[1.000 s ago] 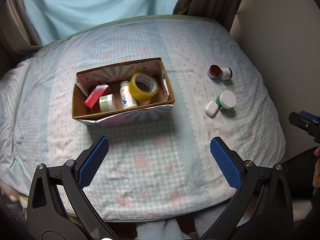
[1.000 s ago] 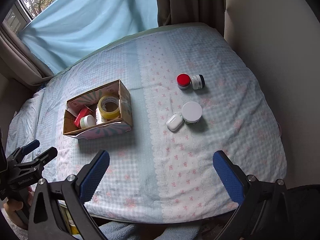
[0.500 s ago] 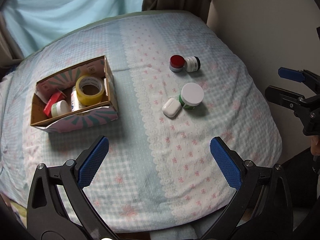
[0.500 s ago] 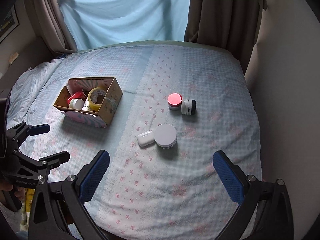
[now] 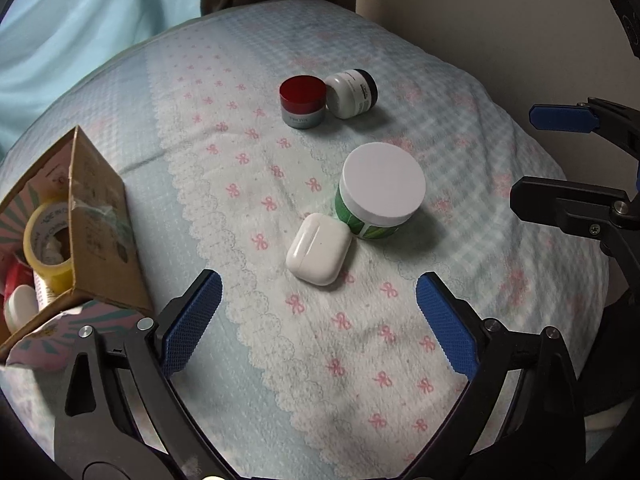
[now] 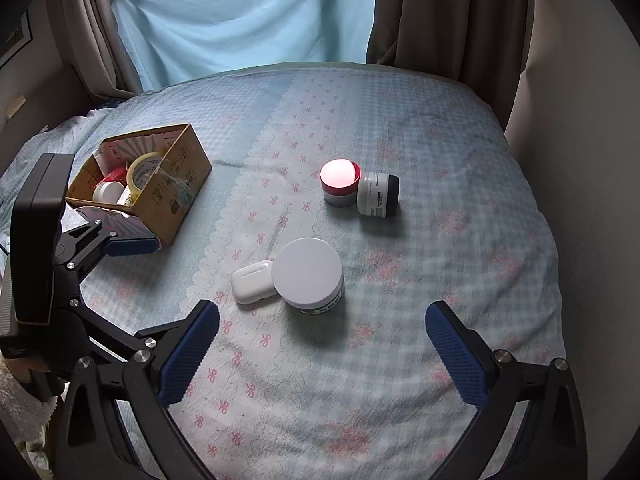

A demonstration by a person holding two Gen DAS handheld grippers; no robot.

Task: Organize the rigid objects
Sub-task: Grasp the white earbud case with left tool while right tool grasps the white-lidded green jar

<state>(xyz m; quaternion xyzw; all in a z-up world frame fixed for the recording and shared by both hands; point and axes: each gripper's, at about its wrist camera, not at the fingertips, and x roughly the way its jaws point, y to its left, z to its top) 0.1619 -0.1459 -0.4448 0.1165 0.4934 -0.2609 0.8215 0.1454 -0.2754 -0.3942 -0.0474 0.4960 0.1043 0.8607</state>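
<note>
Left gripper [image 5: 318, 322]: black frame with blue ribbed pads, jaws spread wide, nothing between them; it hangs over the near part of the bed, the earbud case just beyond its gap.
Right gripper [image 6: 322, 346]: same black frame and blue textured pads, jaws wide apart and empty, above the cloth just short of the big jar.
Bedspread [image 5: 280, 360]: pale blue gingham quilt with a white scalloped band of pink bows; soft, slightly rumpled, carrying everything.
White glossy earbud case [image 5: 319, 249]: smooth rounded plastic, lying flat, nearest of the loose items, touching the big jar at its far right corner.
Wide green-labelled jar with flat white lid [image 5: 380, 191]: upright, round, matte lid; right behind and against the earbud case.
Cardboard box with pink striped flaps [image 5: 104, 216]: open-topped brown card, off to the left, well apart from the loose jars; its near flap folds outward by the left pad.
Yellow roll of packing tape [image 5: 48, 236]: stands on edge inside the box against its right wall.
Other box contents: a red packet [image 6: 114, 176] and a small white-capped jar [image 6: 108, 191] beside the tape; more is hidden by the wall.
Small jar with red lid [image 5: 302, 102]: upright, glossy lid, farther up the bed.
White jar with black cap [image 5: 352, 93]: lying on its side, touching the red-lidded one on its right.
Backdrop: light blue sheet [image 6: 248, 16] hanging between brown curtains [image 6: 452, 12], plain beige wall [image 5: 500, 20] to the right.
</note>
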